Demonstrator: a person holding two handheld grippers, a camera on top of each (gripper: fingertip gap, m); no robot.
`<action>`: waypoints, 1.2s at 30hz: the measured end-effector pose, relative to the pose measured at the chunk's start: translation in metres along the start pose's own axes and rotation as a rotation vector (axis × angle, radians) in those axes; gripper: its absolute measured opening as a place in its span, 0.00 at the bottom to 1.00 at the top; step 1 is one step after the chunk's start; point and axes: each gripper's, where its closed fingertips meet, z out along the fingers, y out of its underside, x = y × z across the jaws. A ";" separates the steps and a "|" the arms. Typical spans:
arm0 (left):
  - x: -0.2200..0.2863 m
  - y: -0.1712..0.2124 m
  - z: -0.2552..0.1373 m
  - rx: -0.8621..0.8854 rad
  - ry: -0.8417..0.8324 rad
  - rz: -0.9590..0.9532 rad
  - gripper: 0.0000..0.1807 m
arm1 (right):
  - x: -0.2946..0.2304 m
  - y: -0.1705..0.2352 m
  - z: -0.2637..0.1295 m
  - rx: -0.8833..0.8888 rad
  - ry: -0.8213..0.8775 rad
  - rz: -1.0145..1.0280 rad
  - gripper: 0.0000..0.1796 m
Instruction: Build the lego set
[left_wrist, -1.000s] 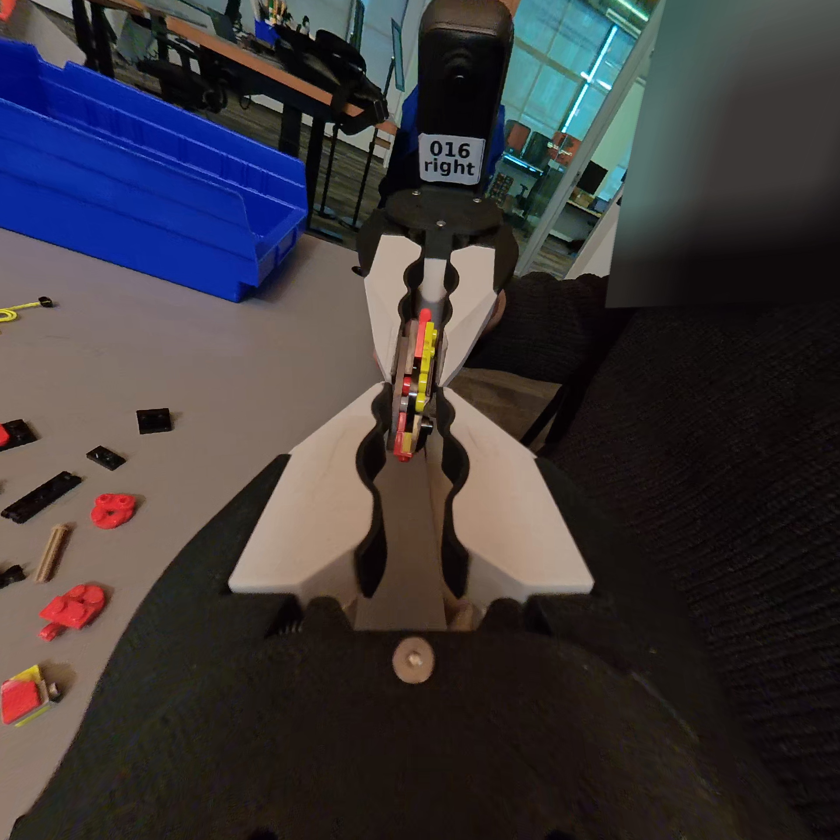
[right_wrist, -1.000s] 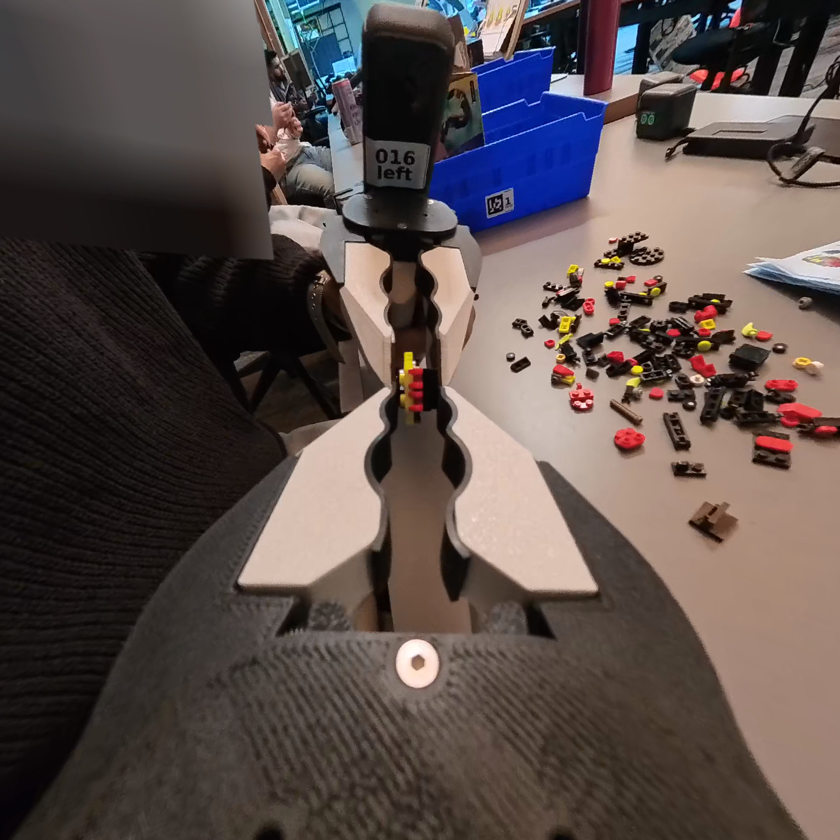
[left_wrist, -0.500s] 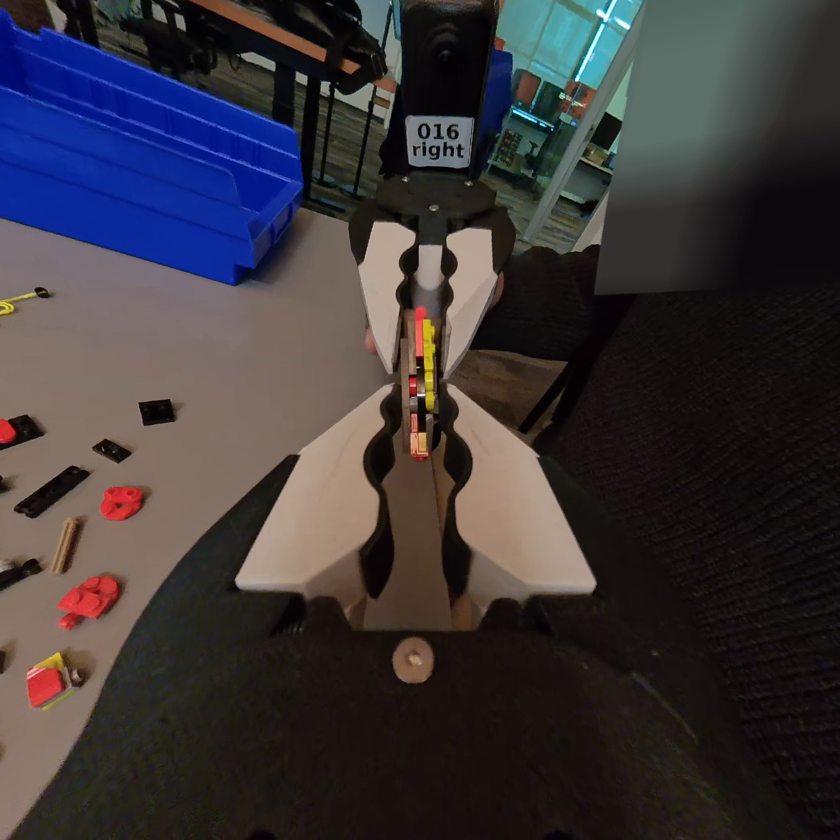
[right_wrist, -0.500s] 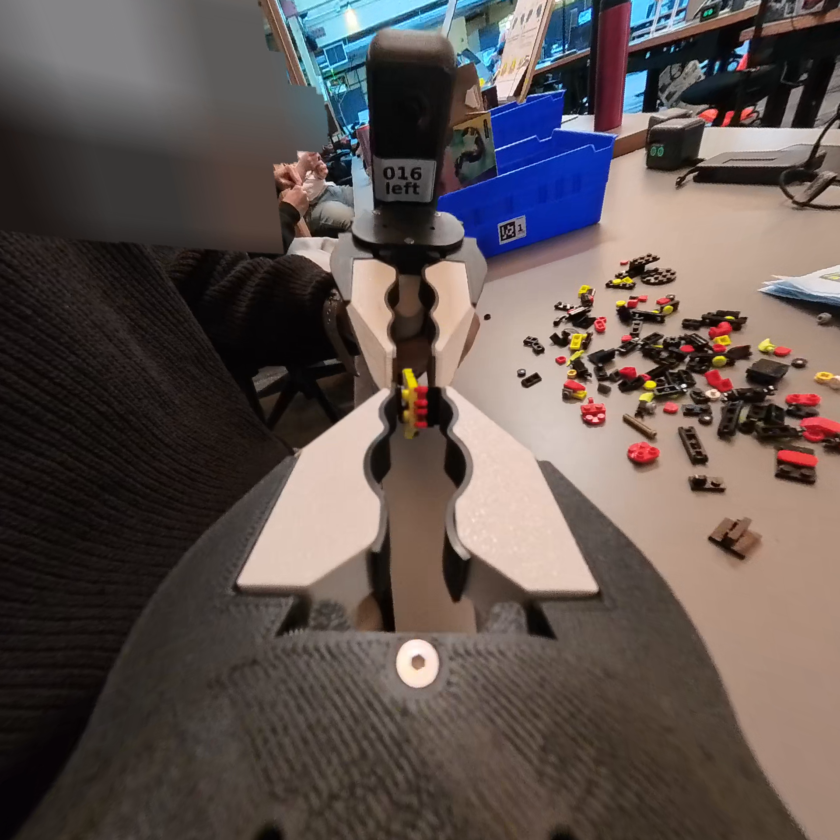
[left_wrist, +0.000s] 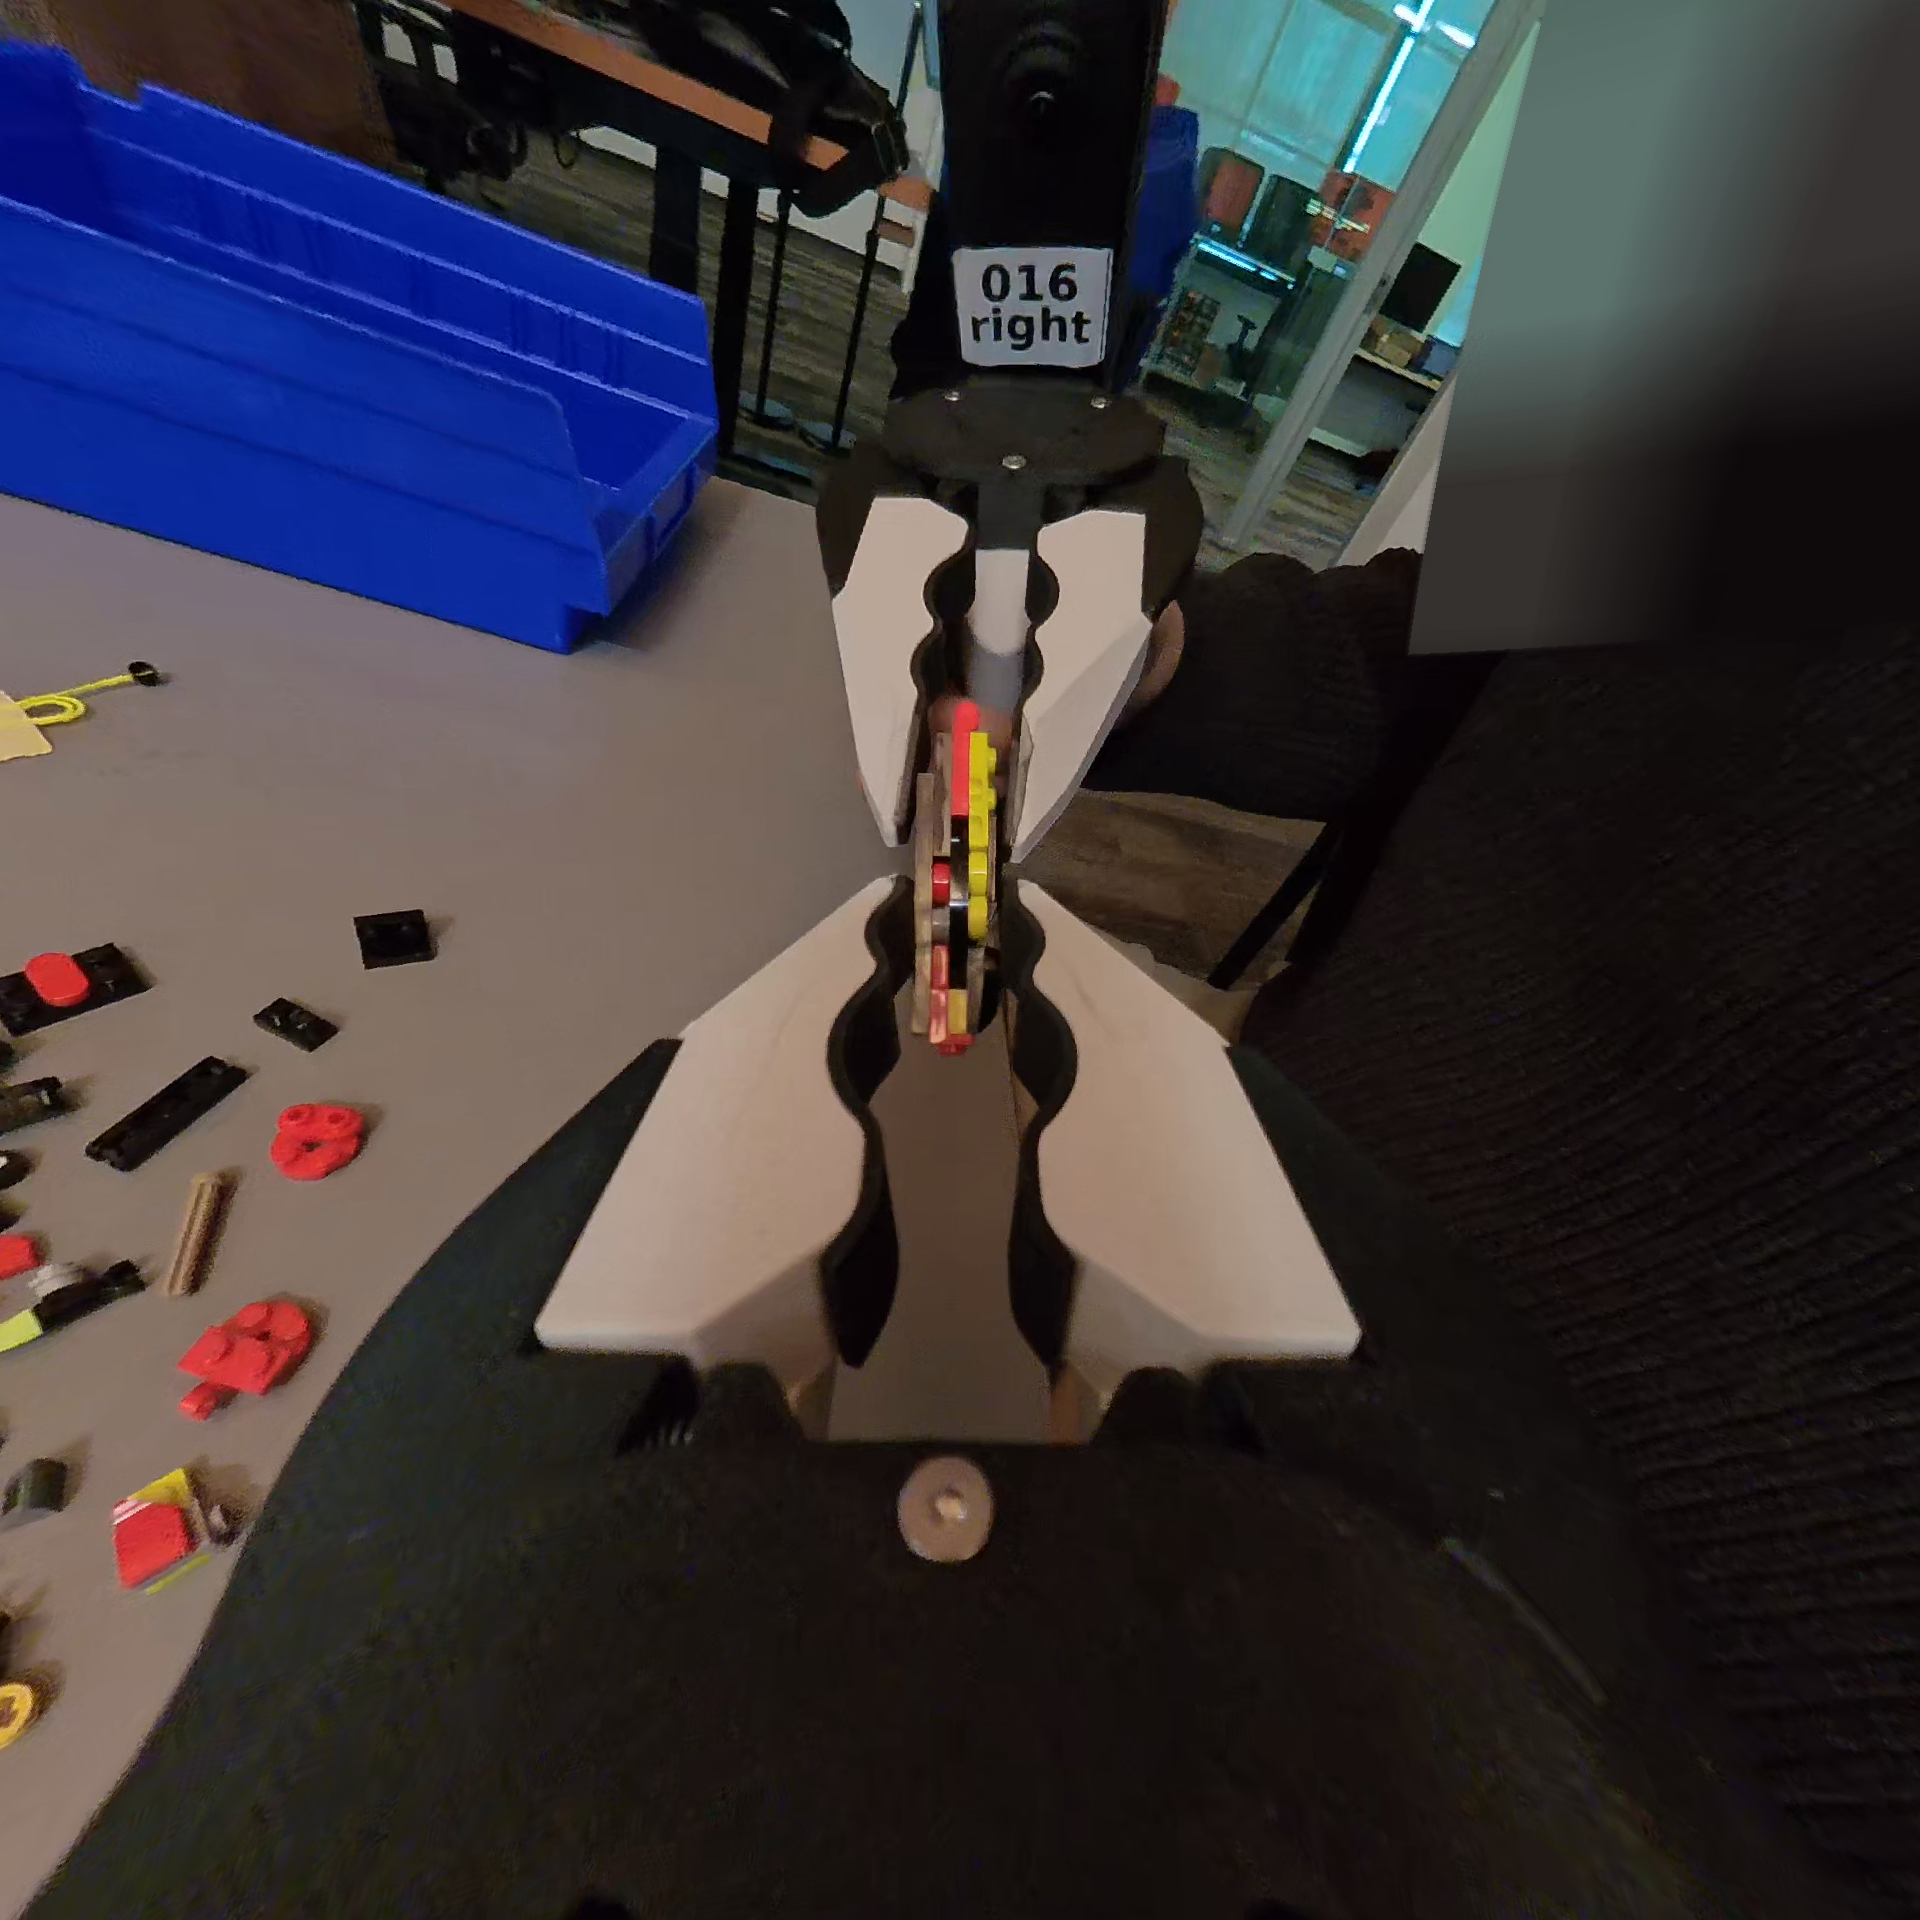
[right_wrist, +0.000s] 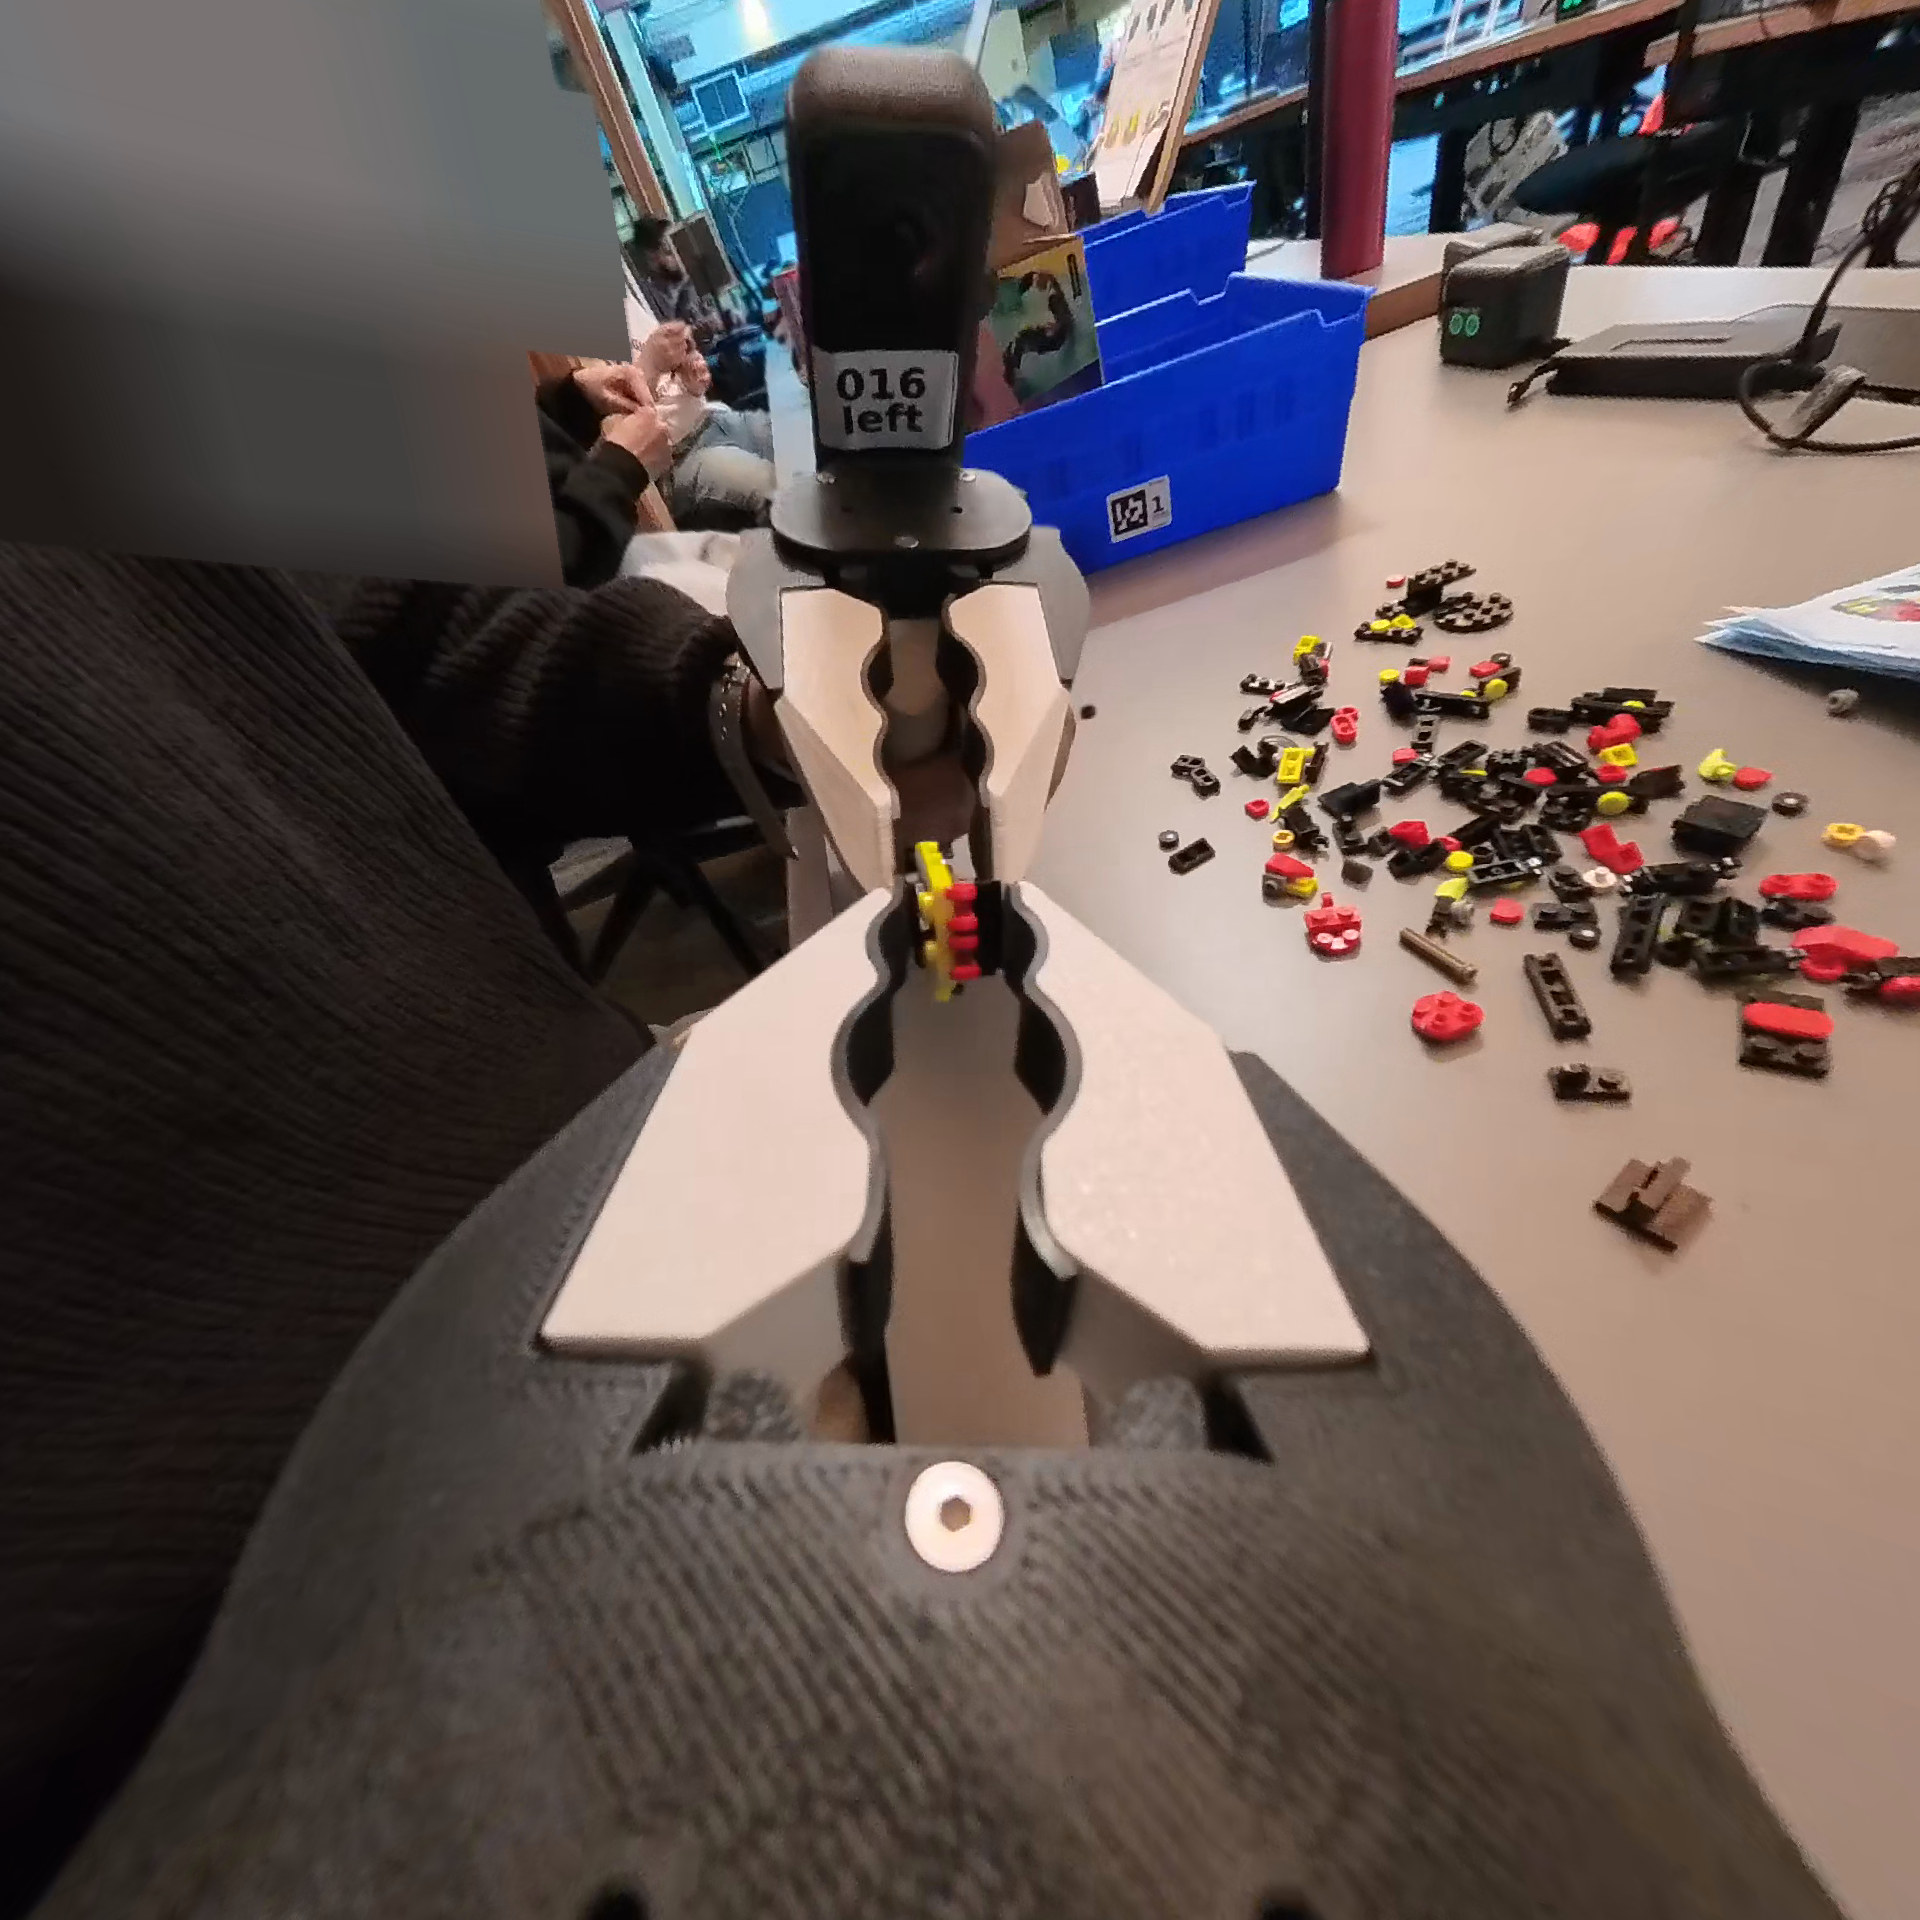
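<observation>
Both grippers met tip to tip above the table edge, each clamped on the same lego build (left_wrist: 958, 894). The left gripper (left_wrist: 951, 935) had its pale, wedge-shaped fingers (left_wrist: 748, 1143) closed on the near end; the right gripper (left_wrist: 961, 800), facing it, pinched the far end. In the right wrist view the right gripper (right_wrist: 951, 935) gripped the build (right_wrist: 943, 920) with the left gripper (right_wrist: 940, 831) opposite. The finger inner edges were black and wavy, the faces matte and flat, the bodies coarse black with a layered, printed grain.

The build was a thin, flat stack seen edge-on: red, yellow and black plates with studs sticking sideways, plus a grey-tan layer on one face. It was held in the air, not touching the table (left_wrist: 436, 748).

The table was smooth grey. Loose pieces (right_wrist: 1558, 810) lay scattered on it, well apart from the grippers: small black plates, red rounded bits, yellow studs, a brown ridged piece (right_wrist: 1652, 1203). A tan ribbed rod (left_wrist: 197, 1231) and a red round-lobed piece (left_wrist: 317, 1141) lay nearer the left gripper. A glossy blue bin (left_wrist: 312, 416) sat at the far table edge; another blue bin (right_wrist: 1174, 436) showed in the right wrist view, and papers (right_wrist: 1829, 623) at that view's right edge.

A dark ribbed knit sleeve (left_wrist: 1662, 1039) crowded one side of the grippers. Bare table lay between them and the pieces.
</observation>
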 end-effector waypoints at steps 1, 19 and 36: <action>-0.001 0.001 0.000 -0.005 -0.005 0.003 0.07 | 0.000 0.001 0.000 -0.003 -0.001 -0.004 0.09; -0.001 -0.009 0.006 0.048 0.048 -0.036 0.07 | 0.005 0.003 -0.012 0.028 0.042 0.017 0.12; 0.005 -0.022 0.059 0.007 0.225 -0.029 0.07 | 0.008 0.008 -0.070 0.128 0.257 0.053 0.14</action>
